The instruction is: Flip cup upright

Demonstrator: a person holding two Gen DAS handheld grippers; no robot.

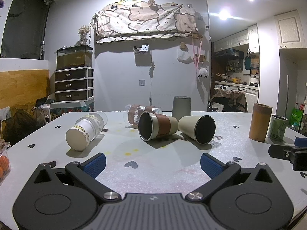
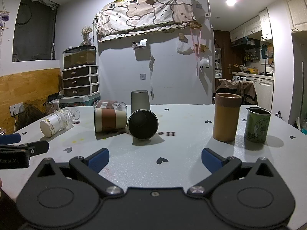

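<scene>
On table [image 1: 153,172]: banded cup [image 1: 157,127] sideways between beige cup [image 1: 197,129] and jar [image 1: 86,130]; both grippers' jaws released, empty.

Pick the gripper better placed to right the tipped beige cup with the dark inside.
Right. The beige cup lies straight ahead of the open right gripper; from the open left gripper it sits off to the right.

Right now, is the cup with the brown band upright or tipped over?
Tipped over. The cup with the brown band lies on its side on the table, its dark open mouth showing sideways.
</scene>
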